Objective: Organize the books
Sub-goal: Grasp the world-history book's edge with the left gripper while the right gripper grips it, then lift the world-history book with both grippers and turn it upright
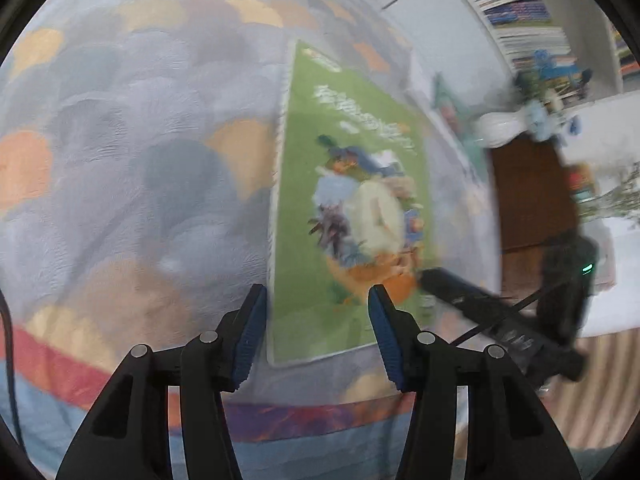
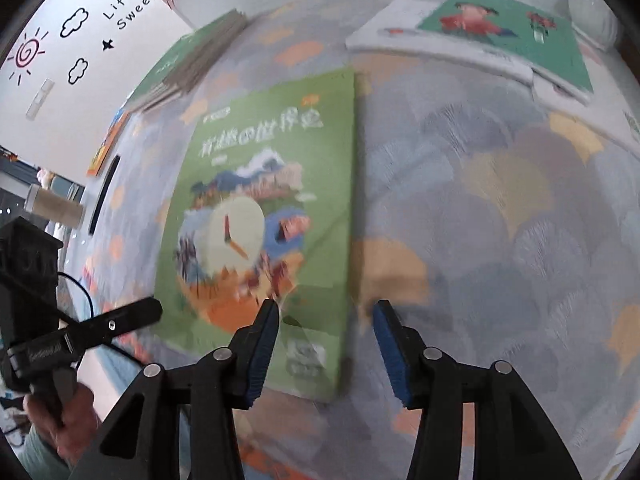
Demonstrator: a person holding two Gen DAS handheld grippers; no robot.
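The green book (image 2: 264,216) is seen lying flat on the patterned desk (image 2: 500,220); both the left hand-held gripper (image 1: 316,300) and right hand-held gripper (image 2: 326,316) are held part-open and empty above it, a grasp of its edges judged next

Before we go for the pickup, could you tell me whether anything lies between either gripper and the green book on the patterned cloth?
Nothing visible does. The green book lies flat and alone on the patterned cloth, directly ahead of the open right gripper and the open left gripper. The other books lie apart at the far edge.
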